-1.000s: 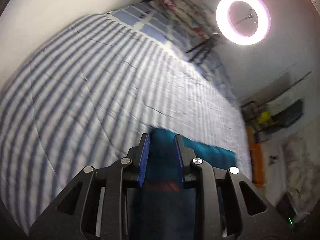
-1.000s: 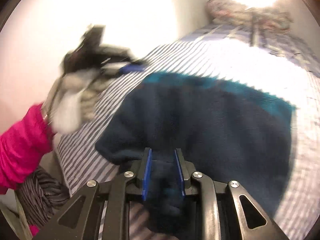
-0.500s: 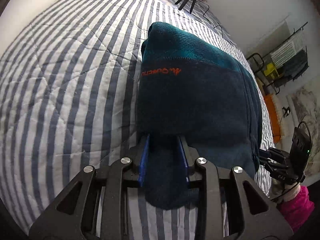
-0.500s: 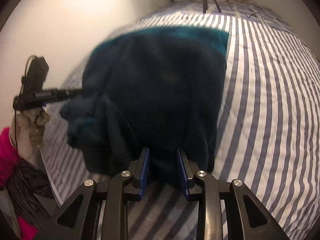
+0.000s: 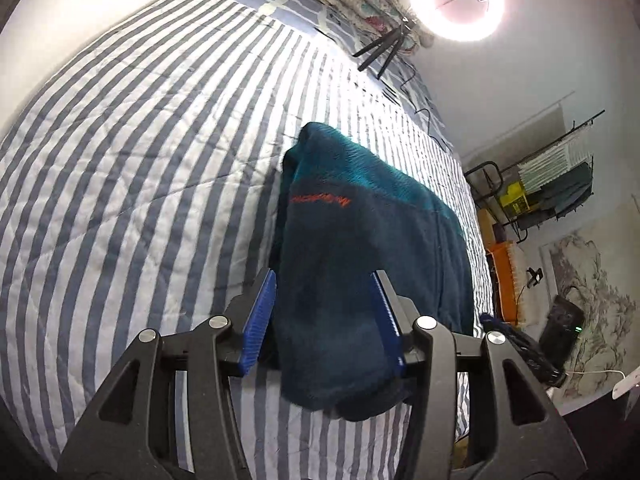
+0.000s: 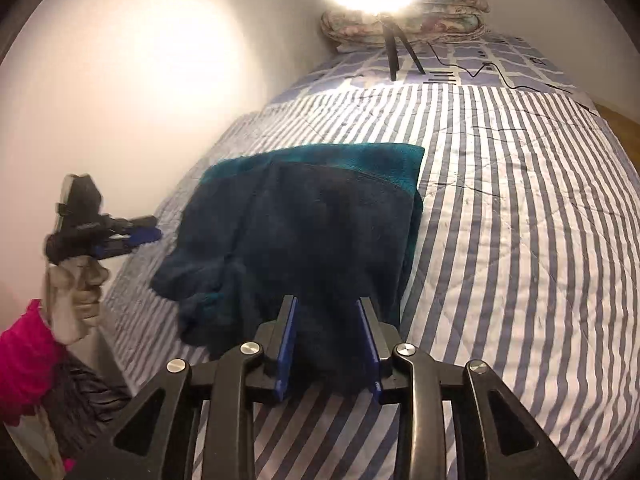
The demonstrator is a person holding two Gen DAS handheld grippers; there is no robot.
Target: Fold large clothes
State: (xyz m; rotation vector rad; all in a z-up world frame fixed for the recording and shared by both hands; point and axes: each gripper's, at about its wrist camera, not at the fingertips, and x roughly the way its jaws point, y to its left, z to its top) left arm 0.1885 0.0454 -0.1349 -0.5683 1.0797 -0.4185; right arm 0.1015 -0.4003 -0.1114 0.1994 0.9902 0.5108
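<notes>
A dark navy fleece jacket [image 5: 372, 248] with a teal band and an orange logo lies folded on the striped bed. My left gripper [image 5: 324, 280] straddles its near corner. The jaws are opening, and a gap shows beside the left pad [image 5: 260, 320]. In the right wrist view the jacket [image 6: 312, 216] spreads out ahead, with its left side bunched. My right gripper [image 6: 327, 302] holds the near hem. Its jaws are opening too, though fleece still fills the gap from pad to pad. At the left of that view, a gloved hand holds the left gripper [image 6: 140, 236] by the jacket's edge.
The blue-and-white striped quilt [image 5: 140, 168] covers the bed. A ring light [image 5: 456, 0] on a small tripod [image 6: 396, 52], its cable and a floral bundle [image 6: 440, 20] sit at the far end. A white wall [image 6: 140, 80] runs along one side. A rack [image 5: 552, 188] stands beyond the other.
The jacket came down from the raised grippers and now lies folded on the quilt. Both grippers drew back toward its near edge. The left jaws widened clearly, the right ones slightly.
</notes>
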